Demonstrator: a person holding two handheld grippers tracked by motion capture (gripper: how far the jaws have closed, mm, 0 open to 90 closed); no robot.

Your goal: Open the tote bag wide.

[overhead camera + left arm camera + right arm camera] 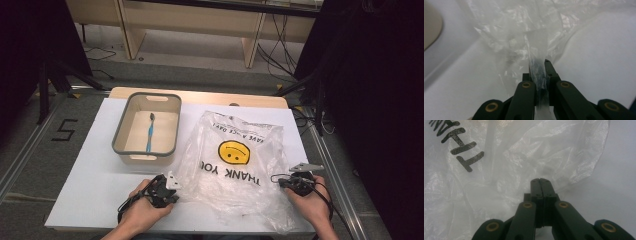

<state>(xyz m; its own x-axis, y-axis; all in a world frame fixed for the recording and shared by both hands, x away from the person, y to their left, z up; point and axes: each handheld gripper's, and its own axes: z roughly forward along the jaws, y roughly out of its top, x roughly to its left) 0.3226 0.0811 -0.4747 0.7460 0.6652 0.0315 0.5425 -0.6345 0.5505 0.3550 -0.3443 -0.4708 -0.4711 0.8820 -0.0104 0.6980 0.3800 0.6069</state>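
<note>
A clear plastic bag (235, 155) printed with a yellow smiley and "THANK YOU" lies crumpled on the white tabletop (85, 195). My left gripper (175, 195) sits at the bag's near left edge. In the left gripper view it (541, 64) is shut on a strip of the bag's film (537, 47), which runs back between the jaws. At the bag's near right edge rests my right gripper (281, 181). Its jaws (540, 180) are pressed together against the bag (524, 152); I cannot tell whether any film is pinched between them.
A beige bin with a grey rim (119, 134) stands at the back left and holds a blue toothbrush (150, 132). Its corner shows in the left gripper view (431, 27). Dark curtains and cables flank the table.
</note>
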